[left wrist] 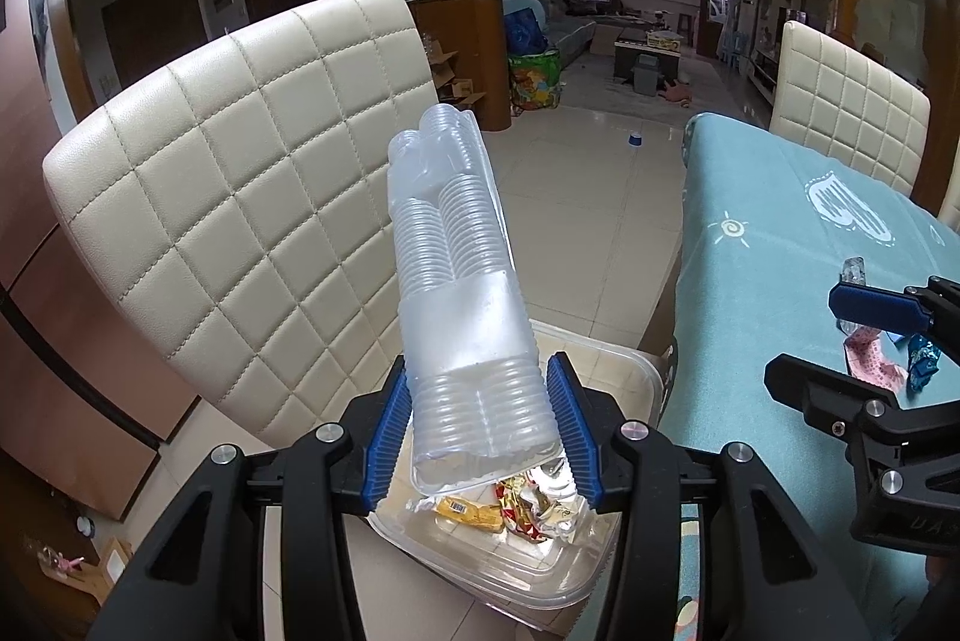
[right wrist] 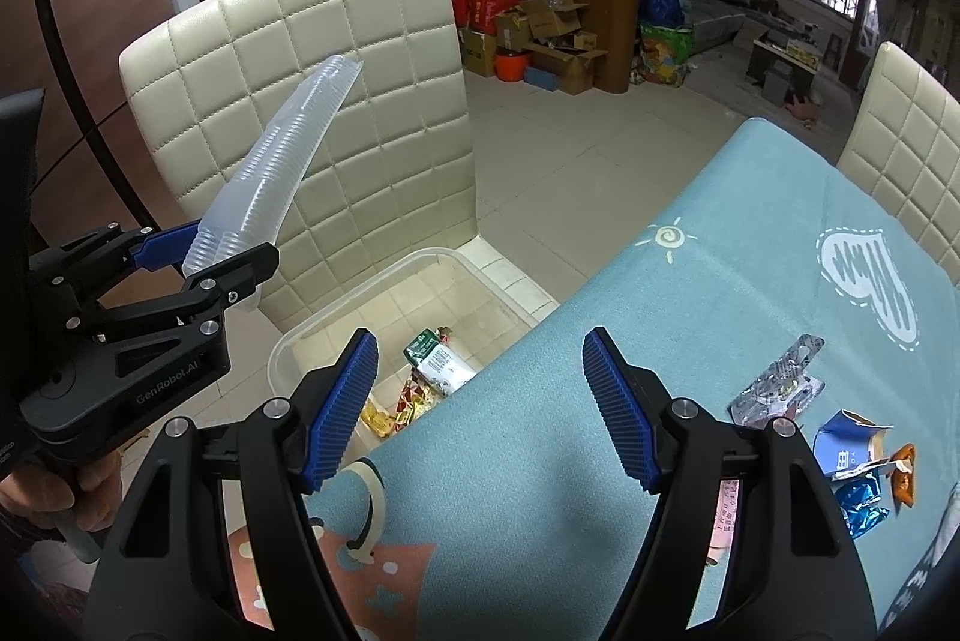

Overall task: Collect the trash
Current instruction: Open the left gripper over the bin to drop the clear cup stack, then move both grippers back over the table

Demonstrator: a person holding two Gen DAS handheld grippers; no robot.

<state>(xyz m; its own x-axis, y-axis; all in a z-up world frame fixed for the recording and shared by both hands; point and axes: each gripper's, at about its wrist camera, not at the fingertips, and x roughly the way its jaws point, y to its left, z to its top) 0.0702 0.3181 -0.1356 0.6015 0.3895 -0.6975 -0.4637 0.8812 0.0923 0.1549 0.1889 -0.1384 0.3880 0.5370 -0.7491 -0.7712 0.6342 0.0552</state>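
A clear ribbed plastic tray sleeve (left wrist: pixel 456 281) sticks up and away from my left gripper (left wrist: pixel 480 419), whose blue pads are shut on its lower end. The right wrist view shows the sleeve (right wrist: pixel 282 161) tilted over a clear plastic bin (right wrist: pixel 288 341) on the chair seat. Snack wrappers (right wrist: pixel 438 365) lie in the bin. My right gripper (right wrist: pixel 480 347) stands open over the table's edge with nothing between its fingers. On the table lie a blister pack (right wrist: pixel 774 383), a torn blue carton (right wrist: pixel 846 443), a blue foil wrapper (right wrist: pixel 858 509) and an orange scrap (right wrist: pixel 903 473).
A cream quilted chair (left wrist: pixel 240 161) carries the bin beside the table with a light blue cloth (right wrist: pixel 660 281). A second cream chair (right wrist: pixel 900 149) stands at the table's far side. Tiled floor, cardboard boxes and bags lie beyond. A hand (right wrist: pixel 72 497) grips the left tool's handle.
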